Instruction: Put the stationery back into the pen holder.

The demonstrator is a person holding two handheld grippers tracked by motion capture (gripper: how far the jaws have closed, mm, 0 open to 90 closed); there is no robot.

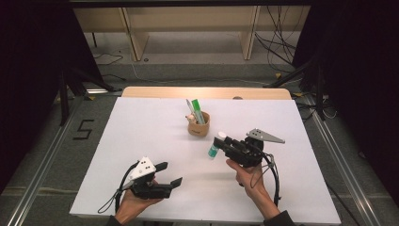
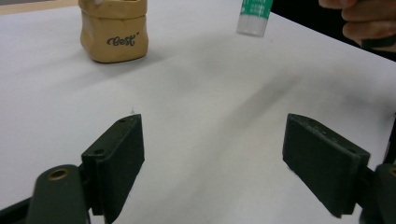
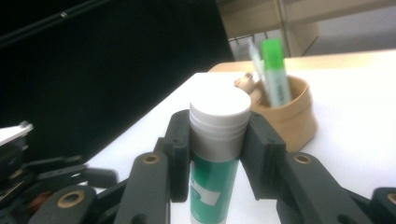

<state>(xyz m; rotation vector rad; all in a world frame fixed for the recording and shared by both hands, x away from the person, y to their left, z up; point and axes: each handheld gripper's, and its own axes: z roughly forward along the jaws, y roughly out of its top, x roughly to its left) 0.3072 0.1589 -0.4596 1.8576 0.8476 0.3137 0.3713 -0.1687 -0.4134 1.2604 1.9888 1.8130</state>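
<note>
A green-and-white glue stick with a white cap hangs upright just above the white table, and my right gripper is shut on it just below the cap. Beyond it stands a tan cup marked "Best", holding a green marker and a pen. My left gripper rests near the front edge, open, its two black pads wide apart over bare table. The glue stick's lower end appears at the top of the left gripper view.
The white table sheet spreads wide to the left and right of the cup. A wooden table edge runs along the back. Cables and a shelf frame lie on the floor beyond.
</note>
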